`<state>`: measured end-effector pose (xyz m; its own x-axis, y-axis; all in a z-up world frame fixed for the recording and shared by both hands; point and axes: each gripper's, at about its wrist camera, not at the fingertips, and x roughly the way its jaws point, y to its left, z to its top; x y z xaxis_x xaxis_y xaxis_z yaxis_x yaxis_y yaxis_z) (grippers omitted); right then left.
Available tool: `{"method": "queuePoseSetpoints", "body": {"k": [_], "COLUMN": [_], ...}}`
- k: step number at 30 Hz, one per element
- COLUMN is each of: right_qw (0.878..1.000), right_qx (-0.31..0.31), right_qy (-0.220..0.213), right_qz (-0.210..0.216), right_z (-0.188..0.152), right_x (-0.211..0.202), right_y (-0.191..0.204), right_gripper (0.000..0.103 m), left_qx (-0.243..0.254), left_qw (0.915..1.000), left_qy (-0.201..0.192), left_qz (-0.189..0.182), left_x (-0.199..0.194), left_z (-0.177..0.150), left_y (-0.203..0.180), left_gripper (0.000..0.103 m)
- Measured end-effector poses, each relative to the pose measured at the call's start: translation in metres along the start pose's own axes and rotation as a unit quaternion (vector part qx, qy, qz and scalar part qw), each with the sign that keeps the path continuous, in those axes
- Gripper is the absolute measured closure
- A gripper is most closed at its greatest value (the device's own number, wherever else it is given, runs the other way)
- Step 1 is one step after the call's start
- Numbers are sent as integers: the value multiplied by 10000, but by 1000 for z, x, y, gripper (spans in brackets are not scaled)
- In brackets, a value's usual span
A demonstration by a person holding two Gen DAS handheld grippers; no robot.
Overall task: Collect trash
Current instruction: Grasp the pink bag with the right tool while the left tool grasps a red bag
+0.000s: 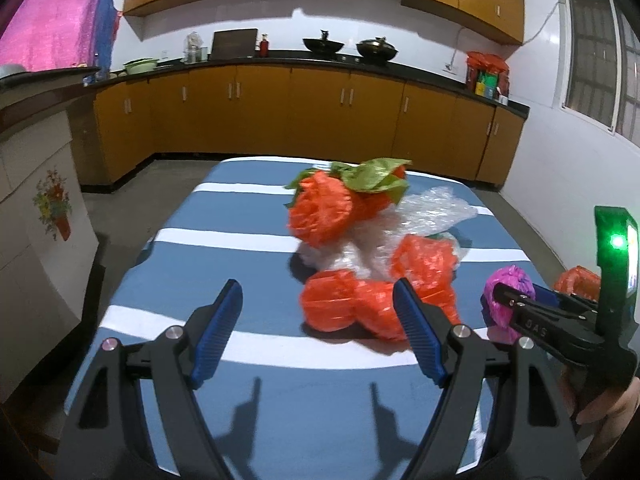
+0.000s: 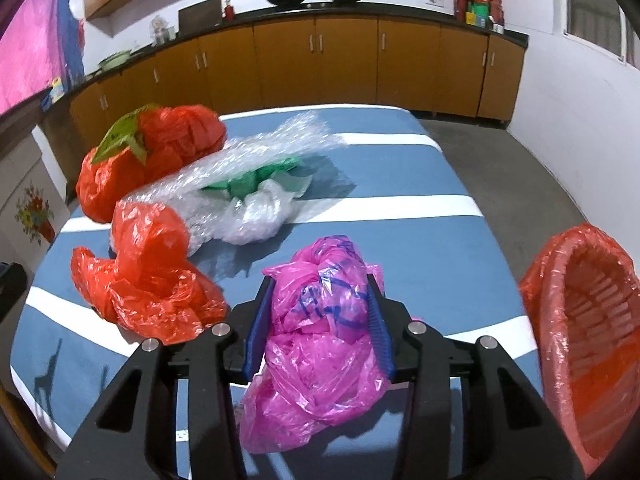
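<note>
My right gripper [image 2: 320, 284] is shut on a crumpled pink plastic bag [image 2: 320, 344] and holds it just above the blue striped table [image 2: 400, 168]; the bag also shows in the left wrist view [image 1: 507, 292]. My left gripper [image 1: 318, 292] is open and empty, just left of a crumpled red bag [image 1: 344, 308]. More red bags [image 2: 148, 276] [image 2: 160, 144], clear bubble wrap [image 2: 256, 160] and green plastic [image 2: 256, 184] lie in a heap on the table. A red basket lined with a red bag [image 2: 588, 320] stands at the right edge.
Brown kitchen cabinets with a black counter [image 1: 280, 92] run along the back wall. A white cabinet with a flower sticker [image 1: 44, 208] stands left of the table. Grey floor [image 2: 500, 168] lies to the right.
</note>
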<state>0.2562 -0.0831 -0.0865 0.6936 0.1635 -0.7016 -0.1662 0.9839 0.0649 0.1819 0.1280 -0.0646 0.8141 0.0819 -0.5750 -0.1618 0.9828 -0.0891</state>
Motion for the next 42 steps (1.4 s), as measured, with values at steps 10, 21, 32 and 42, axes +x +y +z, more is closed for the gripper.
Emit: {"method": "queuePoseSetpoints", "body": {"k": [10, 21, 32, 42], "right_qw": [9997, 9997, 9997, 9990], "right_qx": [186, 222, 200, 227], "right_qy": [-120, -102, -129, -377], "right_qz": [-47, -6, -3, 55], "right_z": [2, -1, -1, 6], "right_x": [-10, -10, -15, -37], "right_y": [-22, -23, -23, -23], "right_gripper": [58, 58, 58, 58], "left_qx": [188, 76, 182, 215], "left_qw": [9987, 9933, 9936, 9964], "left_qy": [462, 1119, 958, 503], "left_qz": [-41, -273, -574, -654], "left_x": [46, 79, 70, 33], "left_z": [6, -7, -9, 9], "left_y": [-30, -28, -34, -34], "left_gripper": [27, 47, 77, 77]}}
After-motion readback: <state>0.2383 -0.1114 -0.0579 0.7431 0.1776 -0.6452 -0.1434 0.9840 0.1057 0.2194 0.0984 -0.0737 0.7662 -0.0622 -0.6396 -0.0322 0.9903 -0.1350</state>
